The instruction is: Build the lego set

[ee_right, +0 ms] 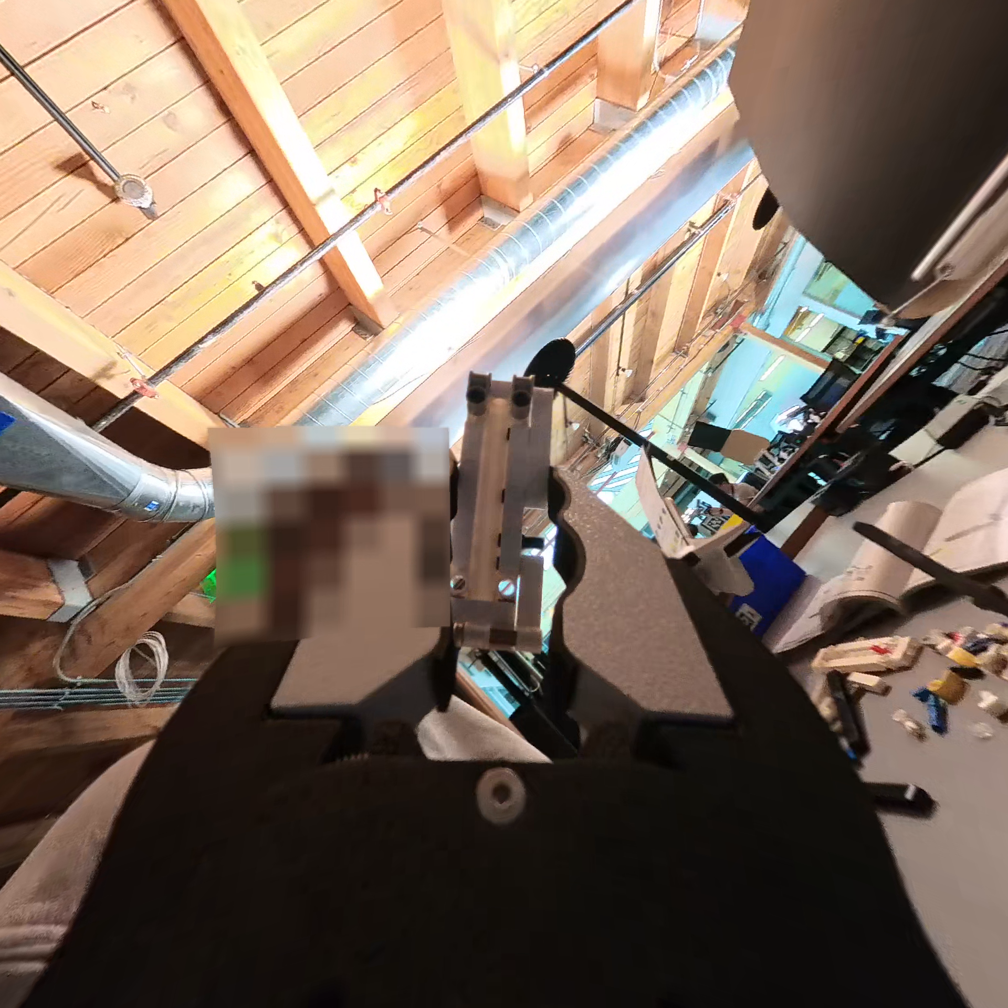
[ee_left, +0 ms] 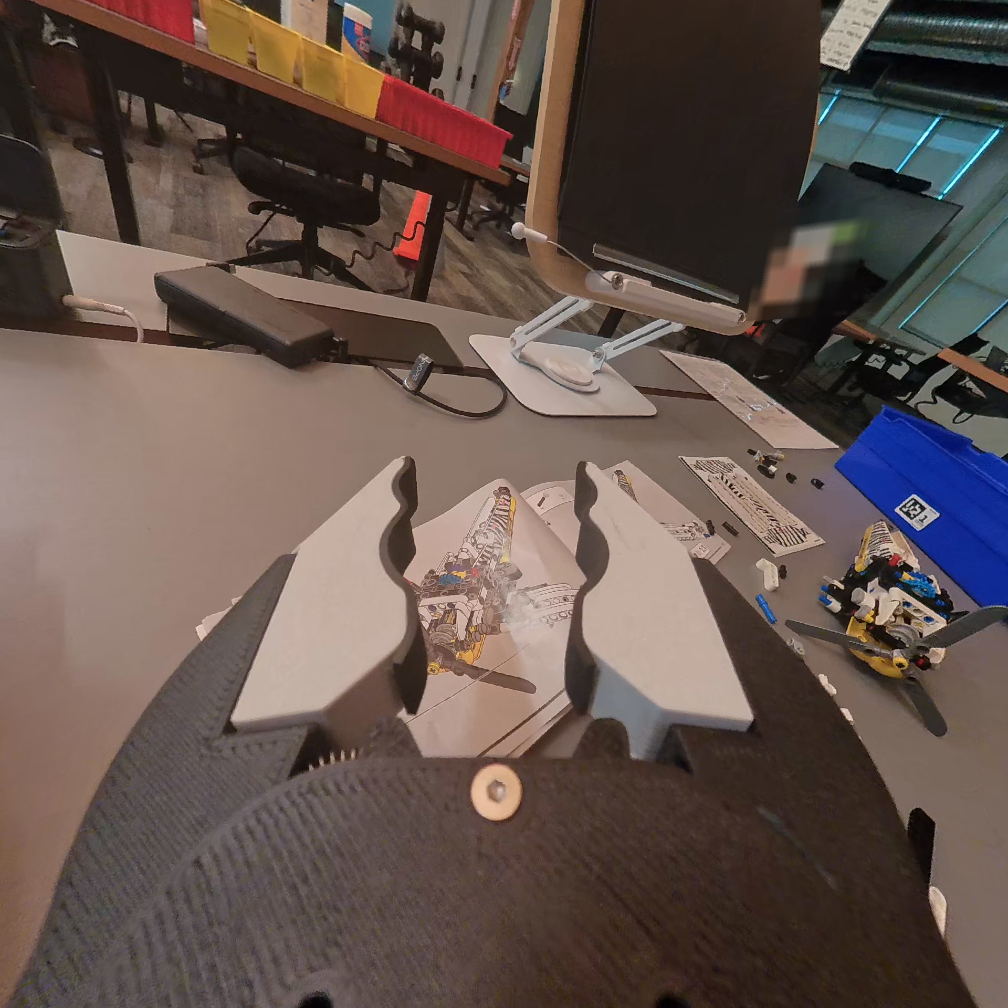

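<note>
My left tongs point(ee_left: 493, 480) hung apart and empty over the open booklet point(ee_left: 491, 594) on the grey table point(ee_left: 163, 463). The half-built plane point(ee_left: 889, 605) sat to their right, beside the blue bin point(ee_left: 938, 491). My right tongs point(ee_right: 499, 485) were clamped on a white beam piece point(ee_right: 499, 513), raised toward the ceiling.

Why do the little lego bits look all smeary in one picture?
Right wrist view: motion blur smears the loose lego pieces, and the bright ceiling leaves the right gripper dark. Left wrist view: sharp, with glare on the instruction booklet.
</note>
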{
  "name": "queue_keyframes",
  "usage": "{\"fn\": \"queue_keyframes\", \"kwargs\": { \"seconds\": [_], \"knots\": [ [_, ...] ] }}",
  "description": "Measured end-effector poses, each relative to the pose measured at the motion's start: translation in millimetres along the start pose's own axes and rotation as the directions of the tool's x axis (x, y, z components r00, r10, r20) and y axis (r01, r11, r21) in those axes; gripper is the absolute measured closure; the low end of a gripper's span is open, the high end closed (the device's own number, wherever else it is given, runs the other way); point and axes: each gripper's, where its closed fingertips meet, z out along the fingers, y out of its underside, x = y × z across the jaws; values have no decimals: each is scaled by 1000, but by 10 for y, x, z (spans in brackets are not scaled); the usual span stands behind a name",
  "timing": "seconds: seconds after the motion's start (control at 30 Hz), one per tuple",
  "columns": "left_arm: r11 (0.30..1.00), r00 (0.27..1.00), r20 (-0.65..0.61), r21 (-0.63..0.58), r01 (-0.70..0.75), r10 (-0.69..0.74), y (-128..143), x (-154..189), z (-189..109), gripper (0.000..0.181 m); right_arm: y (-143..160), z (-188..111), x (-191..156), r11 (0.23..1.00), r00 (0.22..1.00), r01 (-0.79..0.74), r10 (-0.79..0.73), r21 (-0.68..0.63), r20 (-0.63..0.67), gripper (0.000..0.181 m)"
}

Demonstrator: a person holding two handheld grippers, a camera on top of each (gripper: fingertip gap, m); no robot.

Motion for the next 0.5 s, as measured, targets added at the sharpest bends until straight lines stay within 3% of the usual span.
{"fn": "queue_keyframes", "kwargs": {
  "seconds": [0.5],
  "knots": [
    [1000, 1000, 4, -12, -2, 3, 32, -8, 16, 124, -67, -75, 26, 999, 999, -33, 32, 31, 27, 151]
  ]
}}
